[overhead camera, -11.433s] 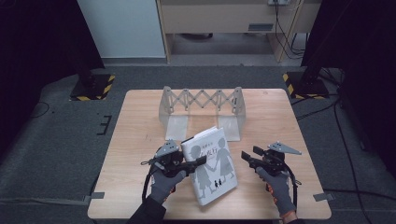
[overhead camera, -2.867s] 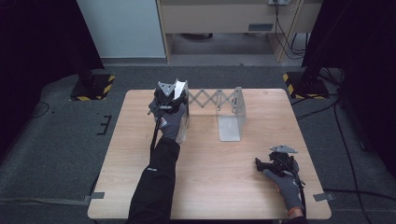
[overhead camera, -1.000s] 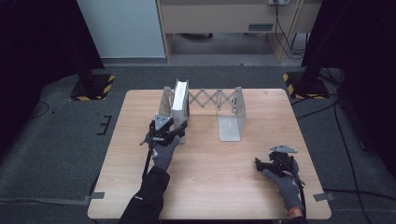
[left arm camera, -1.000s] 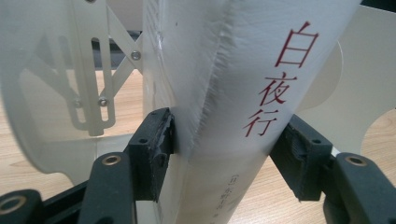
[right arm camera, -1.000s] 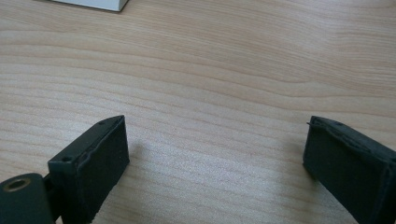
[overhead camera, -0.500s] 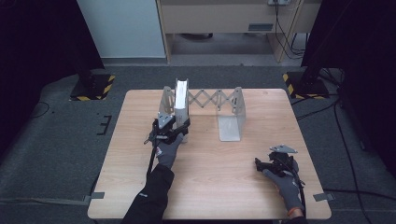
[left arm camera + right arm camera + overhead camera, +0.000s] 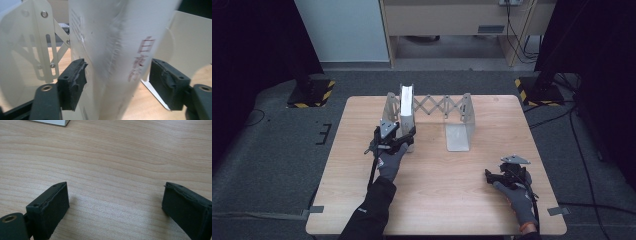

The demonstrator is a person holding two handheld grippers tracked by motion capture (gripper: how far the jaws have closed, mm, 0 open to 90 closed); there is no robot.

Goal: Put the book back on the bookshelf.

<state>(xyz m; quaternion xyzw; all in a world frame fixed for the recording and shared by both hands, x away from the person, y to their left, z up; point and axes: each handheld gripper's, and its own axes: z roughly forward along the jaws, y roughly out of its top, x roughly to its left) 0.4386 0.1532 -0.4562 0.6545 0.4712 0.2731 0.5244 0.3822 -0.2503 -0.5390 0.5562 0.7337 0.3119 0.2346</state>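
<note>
A white book (image 7: 406, 102) stands upright at the left end of the metal folding rack (image 7: 443, 106), against its left end plate. My left gripper (image 7: 404, 140) is at the foot of the book, on the near side. Its jaws have just been opening. In the left gripper view the book's spine (image 7: 112, 37), with red characters, stands between the pads (image 7: 73, 82), and a gap shows at the right-hand one. My right gripper (image 7: 489, 175) rests low over the table's near right part, open, with bare wood between its pads (image 7: 52, 207).
The rack's right end plate (image 7: 459, 132) stands on the wooden table (image 7: 437, 200), with free slots between the two plates. A corner of the plate's foot (image 7: 53, 122) shows at the top of the right gripper view. Dark floor surrounds the table.
The book lay flat on the table at first, then my left gripper carried it to the rack. Over the last second it stays upright there and my left hand has barely moved.
</note>
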